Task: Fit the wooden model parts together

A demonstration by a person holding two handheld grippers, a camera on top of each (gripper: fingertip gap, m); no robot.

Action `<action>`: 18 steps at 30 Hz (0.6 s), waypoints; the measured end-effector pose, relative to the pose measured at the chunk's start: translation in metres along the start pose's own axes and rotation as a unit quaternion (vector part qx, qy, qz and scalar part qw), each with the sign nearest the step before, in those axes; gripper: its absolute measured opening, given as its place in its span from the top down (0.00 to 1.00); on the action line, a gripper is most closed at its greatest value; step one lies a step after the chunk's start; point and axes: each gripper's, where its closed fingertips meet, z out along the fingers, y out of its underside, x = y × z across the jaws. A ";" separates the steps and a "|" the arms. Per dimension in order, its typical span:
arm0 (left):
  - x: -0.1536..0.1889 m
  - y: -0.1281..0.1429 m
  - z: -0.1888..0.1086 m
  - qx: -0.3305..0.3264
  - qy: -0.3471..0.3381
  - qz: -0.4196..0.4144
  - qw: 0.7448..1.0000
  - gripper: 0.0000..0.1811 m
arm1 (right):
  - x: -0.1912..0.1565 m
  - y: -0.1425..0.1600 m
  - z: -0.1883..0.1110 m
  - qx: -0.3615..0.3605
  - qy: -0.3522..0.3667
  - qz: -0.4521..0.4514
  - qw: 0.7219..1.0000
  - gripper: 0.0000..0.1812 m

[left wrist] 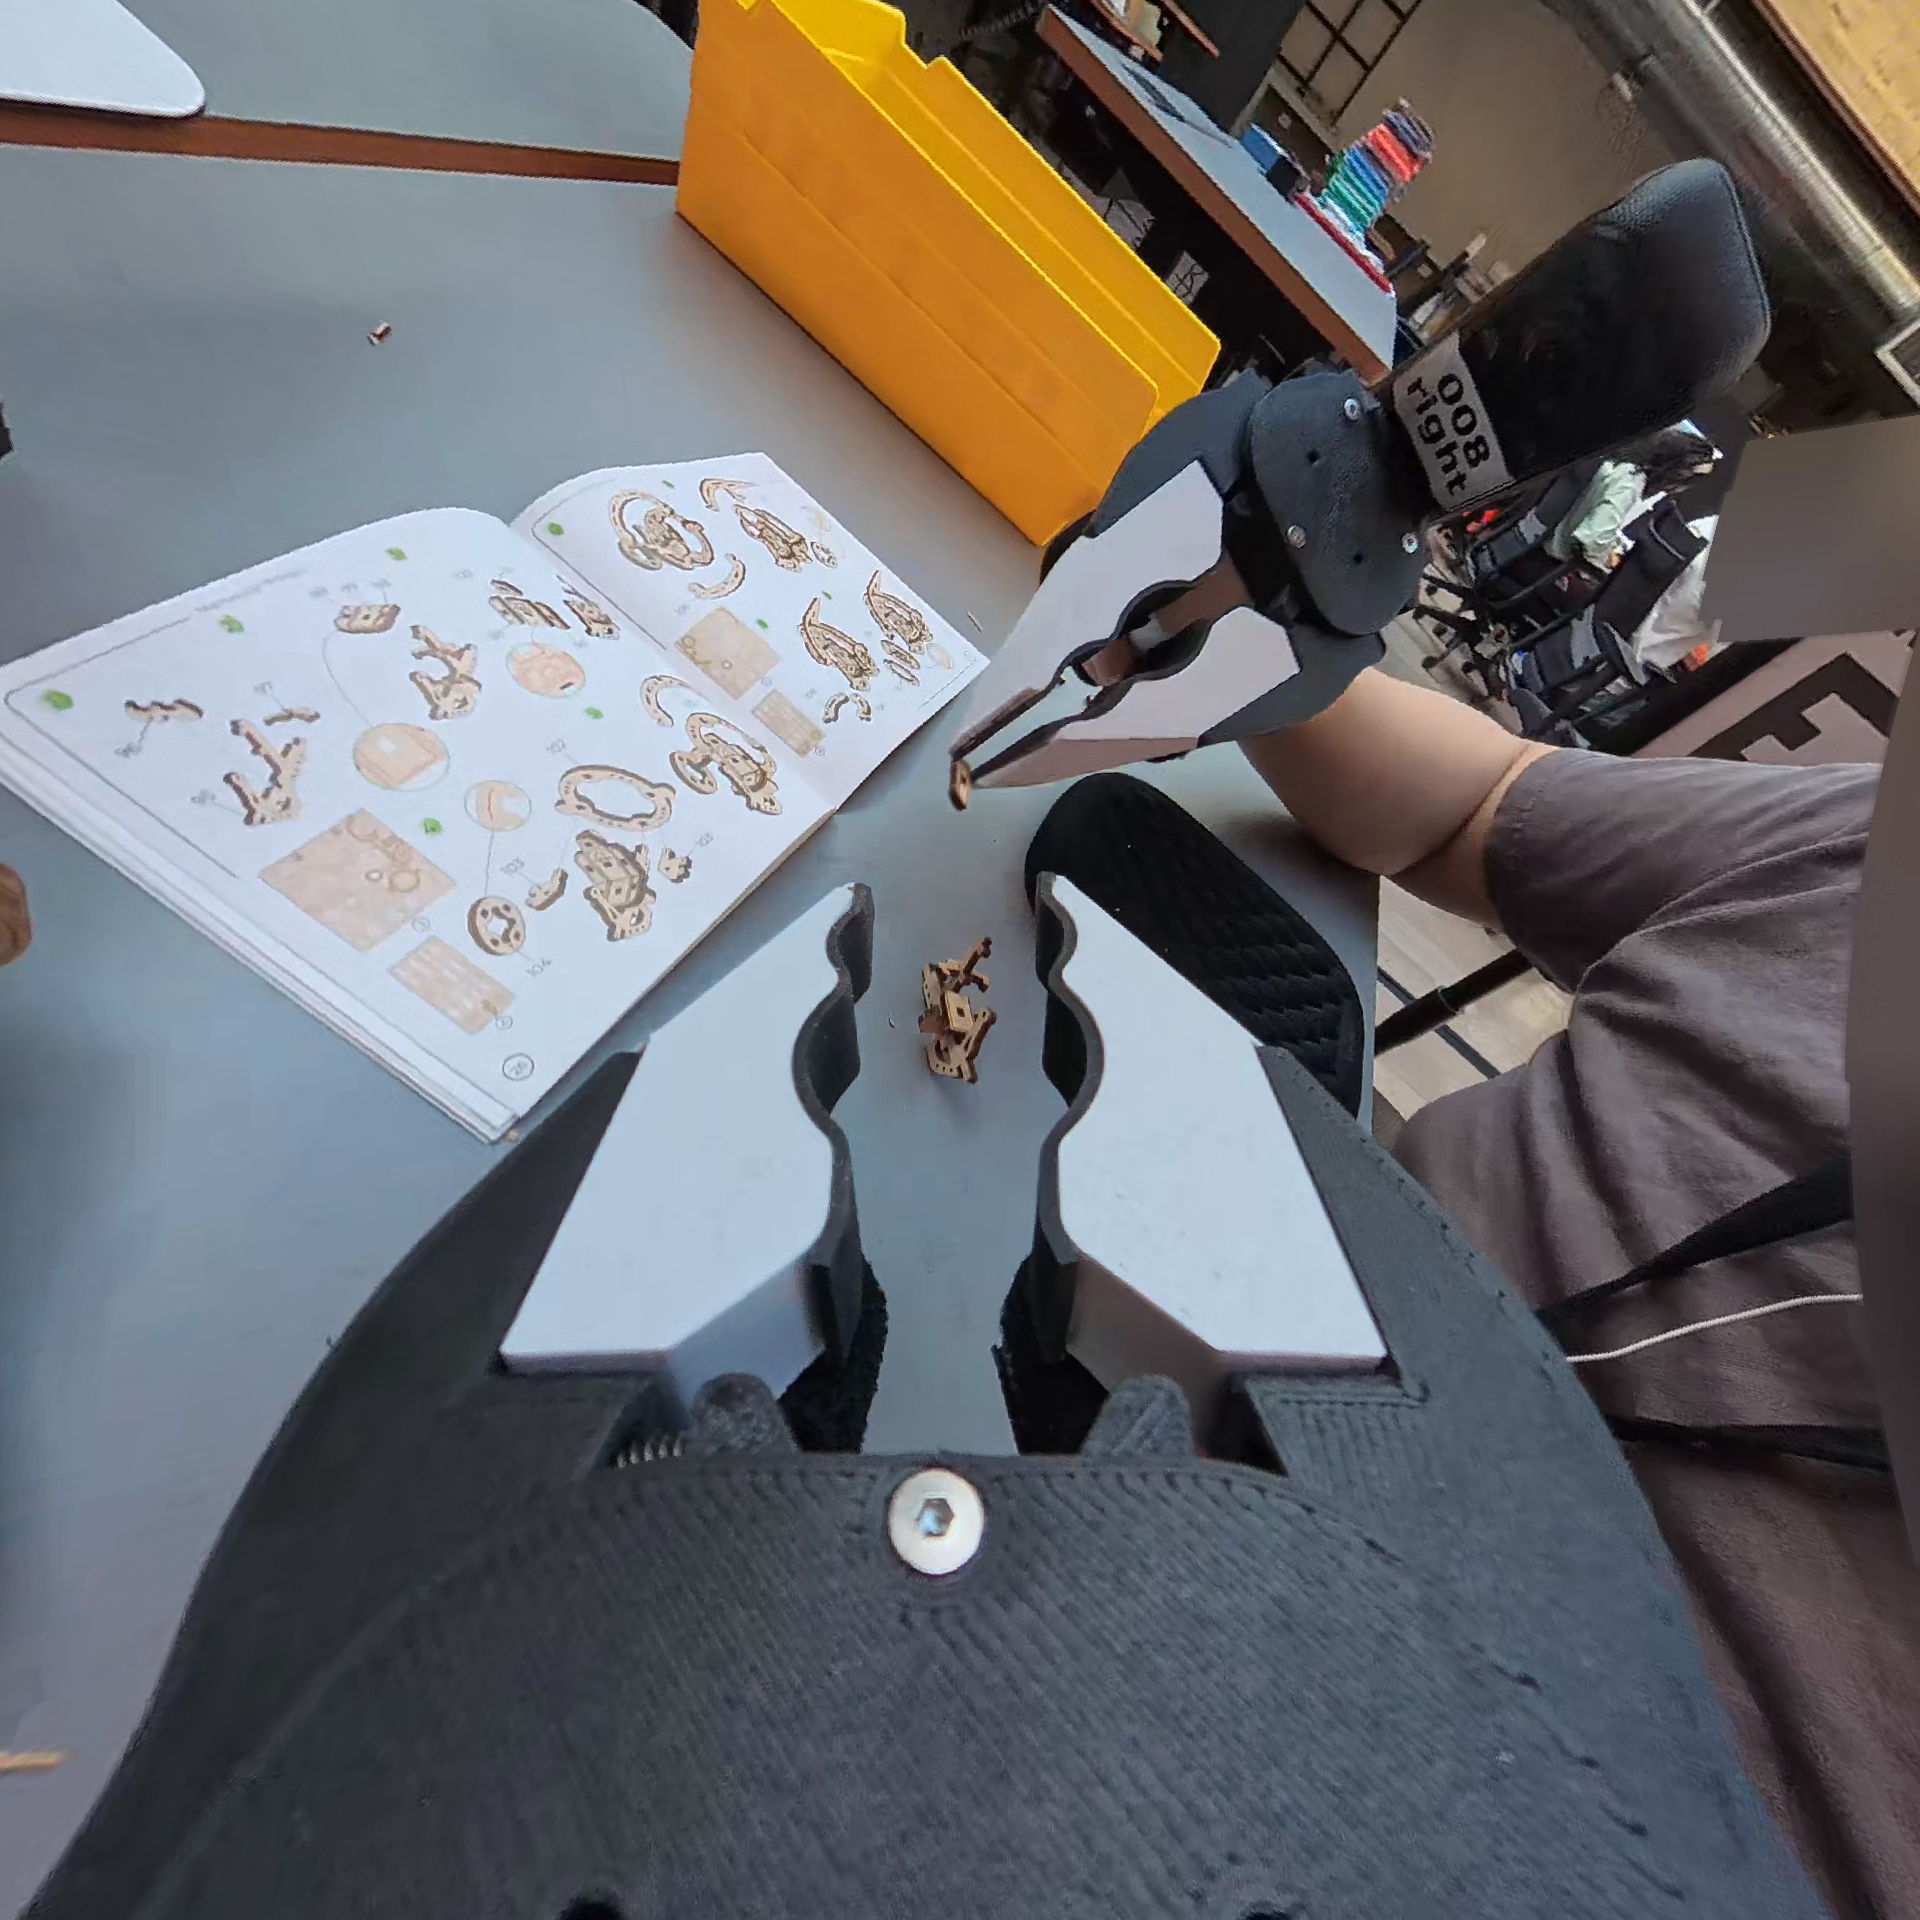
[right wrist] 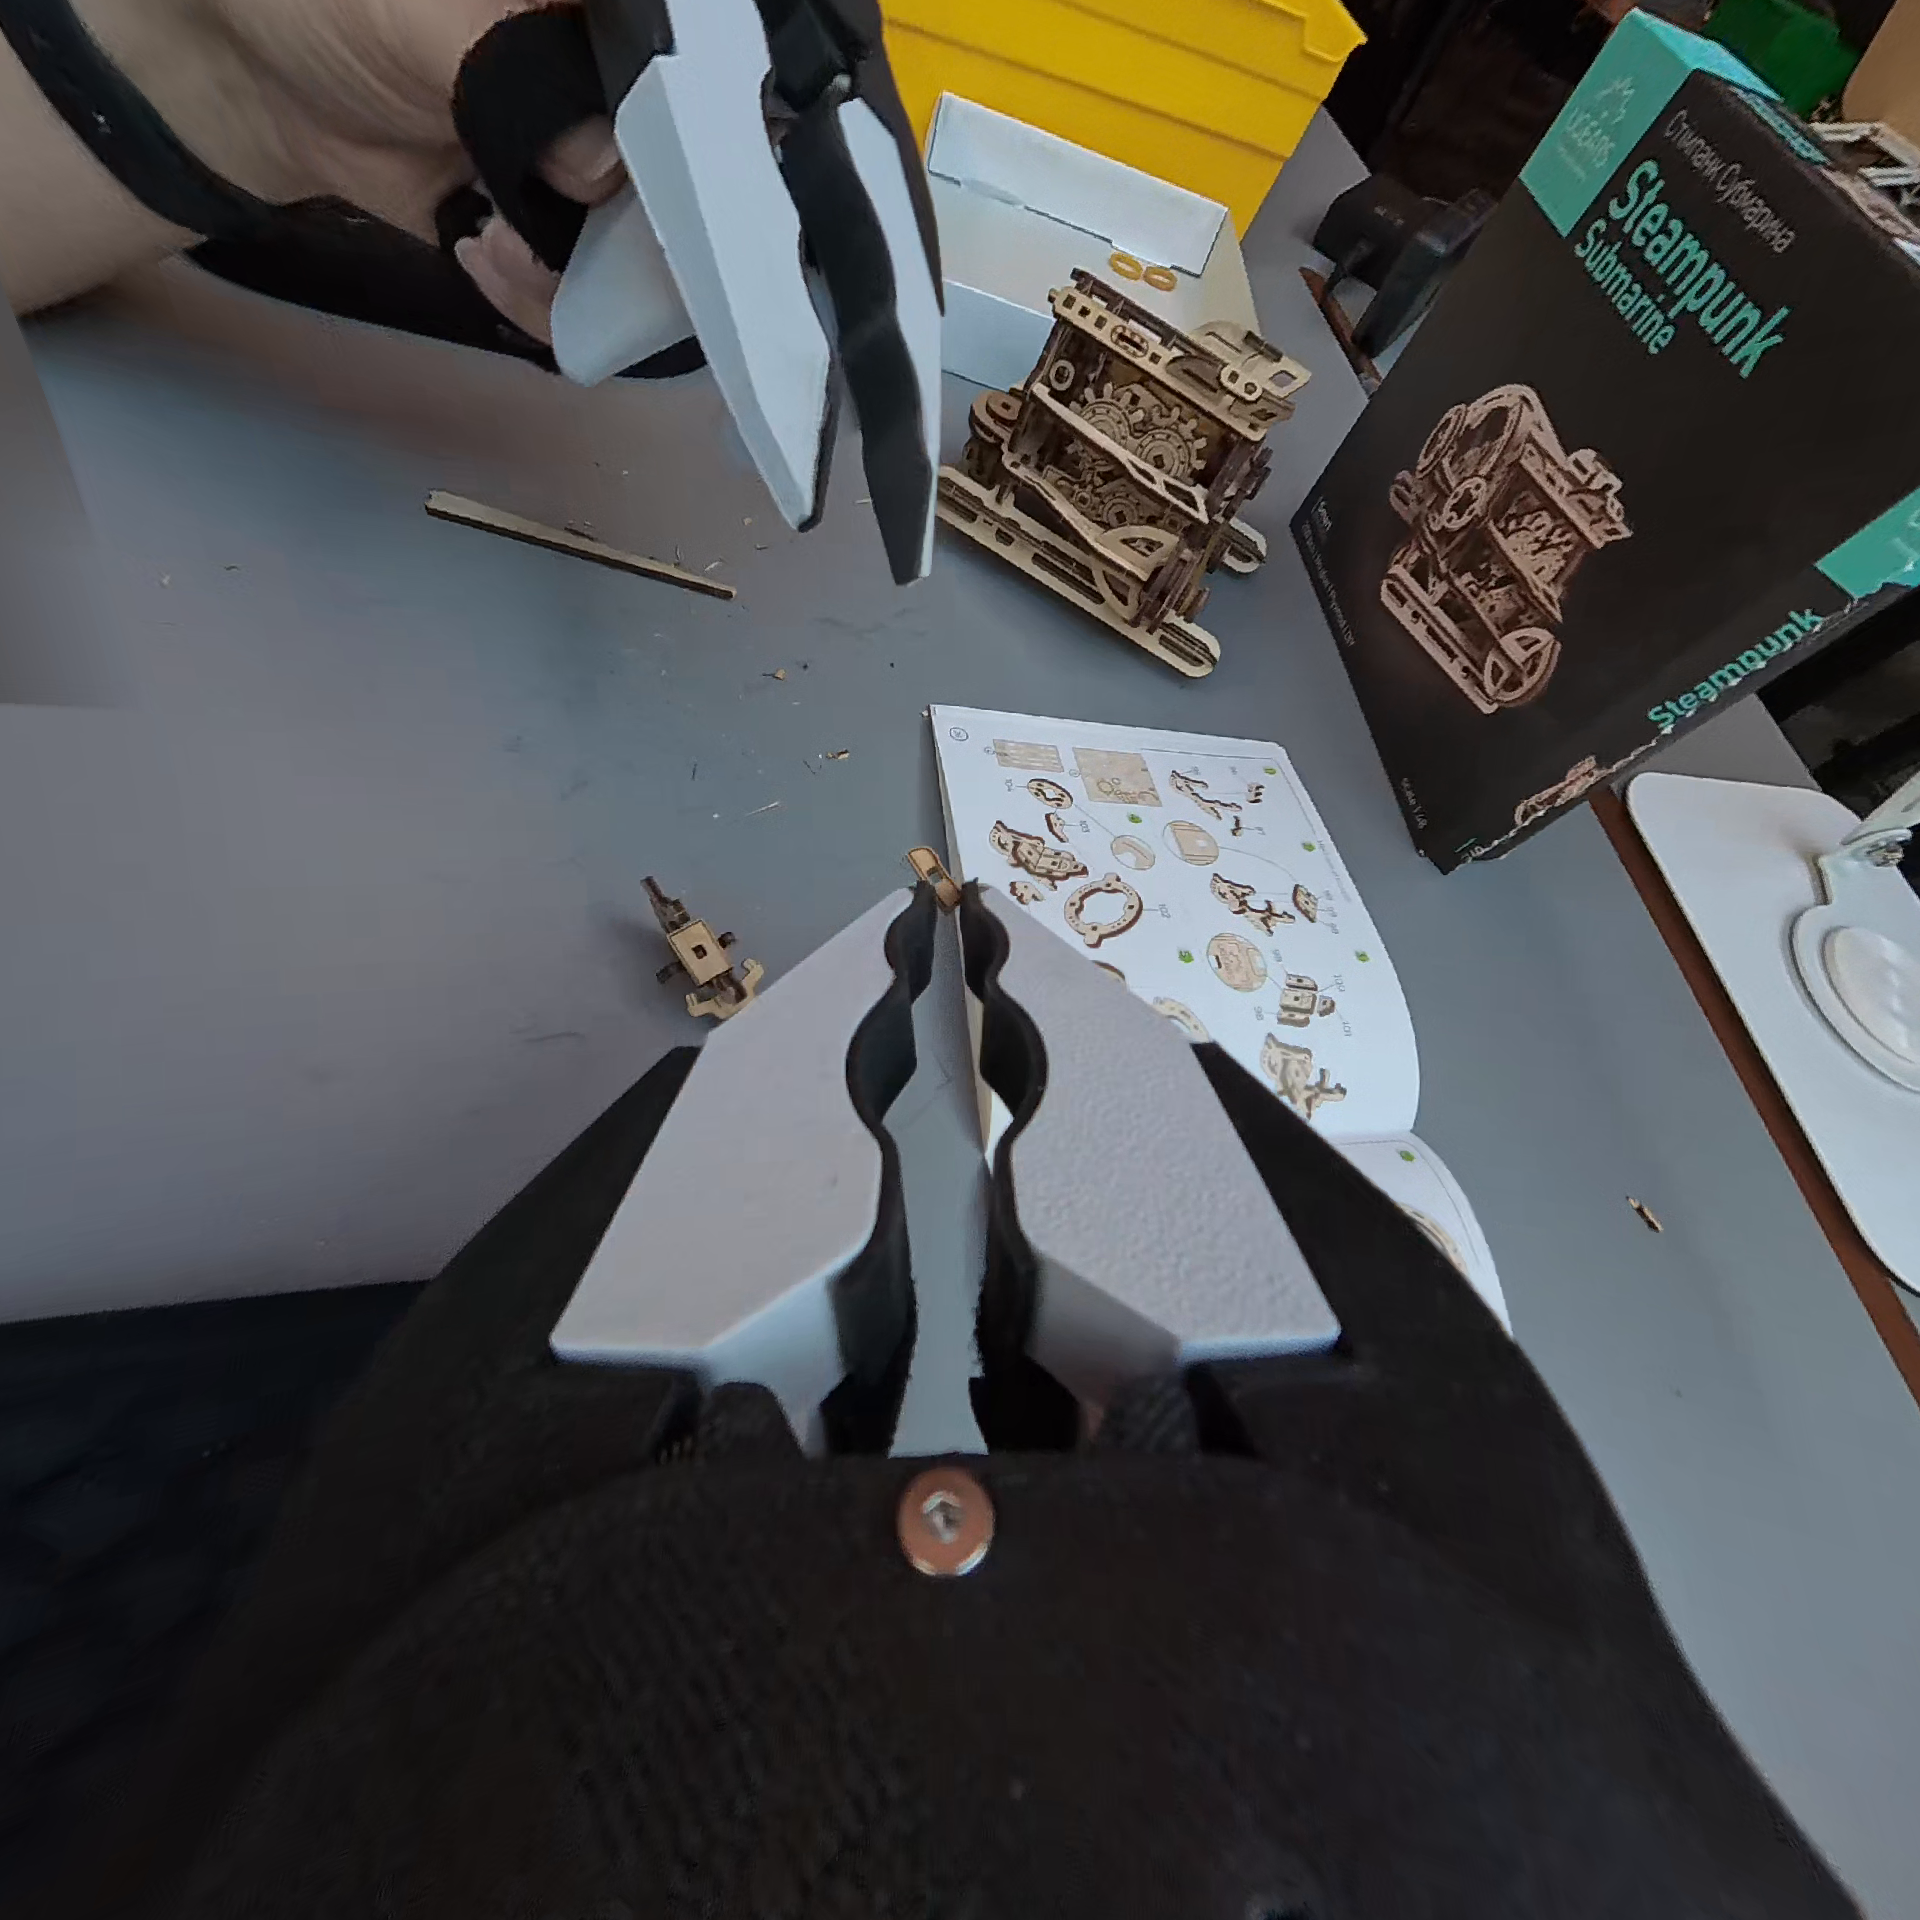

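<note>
A small wooden sub-assembly (left wrist: 956, 1010) is lying on the grey bench (left wrist: 312, 312), beneath the left gripper (left wrist: 951, 920), whose fingers are standing apart. The right gripper (right wrist: 940, 902) is pinching a tiny wooden piece (right wrist: 932, 868) beside the open instruction booklet (right wrist: 1195, 914).

Yellow bin (left wrist: 935, 260) behind open instruction booklet (left wrist: 436, 748); dark kit box (right wrist: 1621, 468) propped on grey table (right wrist: 312, 727).
</note>
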 end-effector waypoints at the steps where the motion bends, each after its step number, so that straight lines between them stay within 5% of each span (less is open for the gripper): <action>1: 0.000 -0.008 0.002 -0.004 0.008 0.002 1.000 0.84 | 0.004 -0.002 0.003 0.001 -0.002 -0.007 1.000 0.98; 6: -0.004 -0.043 0.009 -0.010 -0.007 0.054 0.998 0.86 | 0.026 -0.013 0.007 0.038 0.007 0.006 0.999 0.98; 9: -0.015 -0.057 0.008 0.041 -0.051 0.121 0.990 0.86 | 0.022 -0.004 0.003 0.061 -0.009 0.026 0.998 0.98; 18: -0.052 -0.054 -0.008 0.103 -0.216 0.241 0.941 0.80 | 0.031 0.013 0.003 0.105 0.010 0.047 0.993 0.98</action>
